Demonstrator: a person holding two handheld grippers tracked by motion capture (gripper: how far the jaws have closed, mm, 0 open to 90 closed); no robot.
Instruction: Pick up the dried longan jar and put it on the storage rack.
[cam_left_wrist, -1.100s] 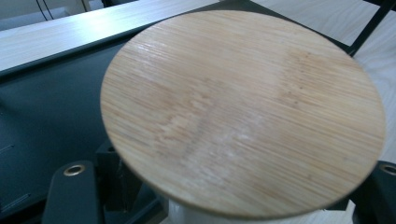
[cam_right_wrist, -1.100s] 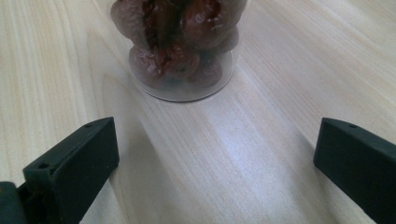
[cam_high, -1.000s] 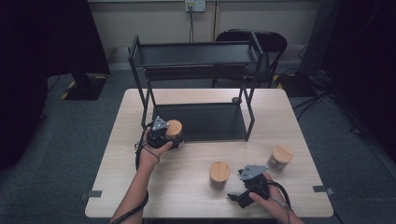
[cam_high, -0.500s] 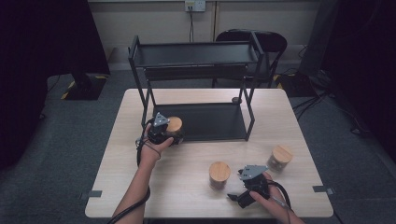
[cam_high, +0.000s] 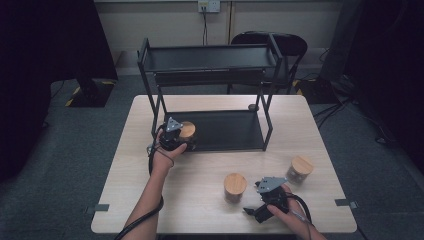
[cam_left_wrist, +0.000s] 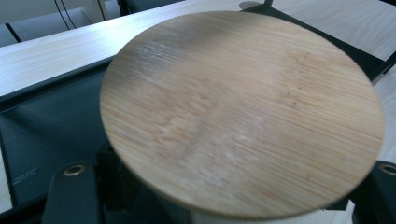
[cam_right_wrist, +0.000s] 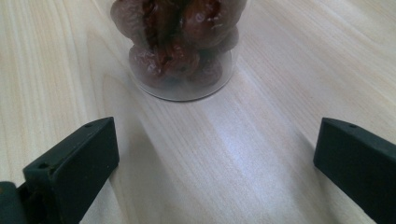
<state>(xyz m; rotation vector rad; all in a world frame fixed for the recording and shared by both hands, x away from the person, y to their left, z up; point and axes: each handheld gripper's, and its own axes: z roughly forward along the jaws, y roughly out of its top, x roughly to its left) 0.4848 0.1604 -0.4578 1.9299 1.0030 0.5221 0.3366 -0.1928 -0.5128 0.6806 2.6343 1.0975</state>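
Note:
A jar with a round bamboo lid (cam_high: 187, 130) (cam_left_wrist: 243, 116) sits in my left gripper (cam_high: 176, 139) (cam_left_wrist: 229, 198), whose jaws are shut on its sides just under the lid. It is over the front left corner of the black rack's lower shelf (cam_high: 230, 131); whether it touches the shelf I cannot tell. My right gripper (cam_high: 254, 211) (cam_right_wrist: 215, 149) stands open low over the table's front right. Just ahead of its jaws stands a clear jar of dark dried fruit (cam_right_wrist: 182, 46) with a bamboo lid (cam_high: 235, 184), apart from both jaws.
A third bamboo-lidded jar (cam_high: 300, 167) stands near the right edge of the light wooden table (cam_high: 200, 200). The two-tier black rack (cam_high: 210, 59) fills the table's back half, its upper shelf bare. A dark chair (cam_high: 265, 40) stands behind the table.
My left gripper has carried its jar slightly forward, onto the corner of the lower shelf. The right gripper has barely moved.

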